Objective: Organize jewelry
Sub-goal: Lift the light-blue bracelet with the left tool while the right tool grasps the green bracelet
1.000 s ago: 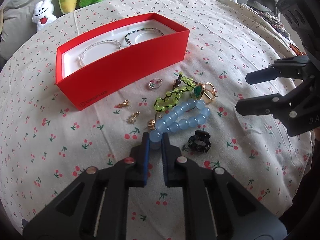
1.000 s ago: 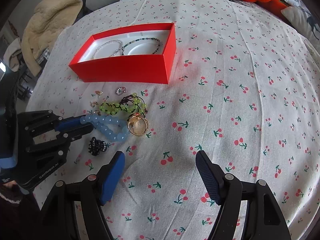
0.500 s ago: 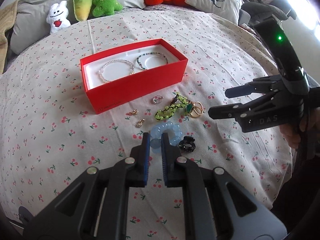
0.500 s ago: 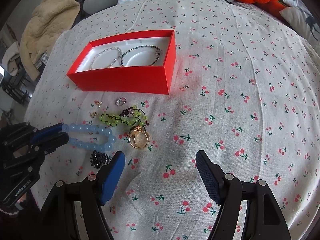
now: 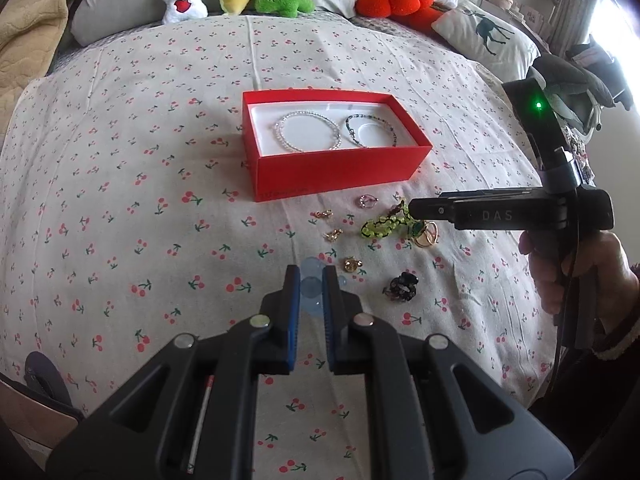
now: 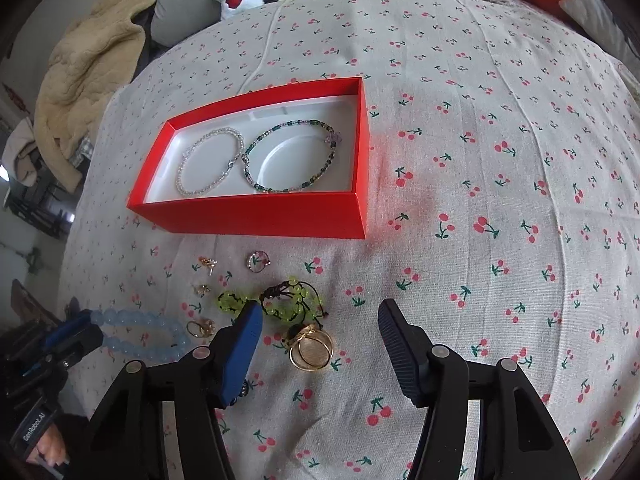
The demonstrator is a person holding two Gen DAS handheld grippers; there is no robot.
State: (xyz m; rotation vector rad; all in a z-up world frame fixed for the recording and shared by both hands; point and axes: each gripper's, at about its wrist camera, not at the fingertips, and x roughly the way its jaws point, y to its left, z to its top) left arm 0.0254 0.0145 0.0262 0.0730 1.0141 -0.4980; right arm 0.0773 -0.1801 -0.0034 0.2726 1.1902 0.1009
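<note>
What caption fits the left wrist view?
Left gripper clamps the pale blue bead bracelet before the red box.

2 bracelets (image 6: 256, 158) in box (image 6: 256, 216), rings (image 6: 311, 350) & earrings (image 6: 207, 262) in front

letters "DAS" are showing in grey on the side of the right claw (image 5: 508, 215) | white letters "GenRobot.AI" are running along the body of the left claw (image 6: 34, 426) | small print is sitting on the front wall of the red box (image 5: 340, 172) but is looking too faint to read
</note>
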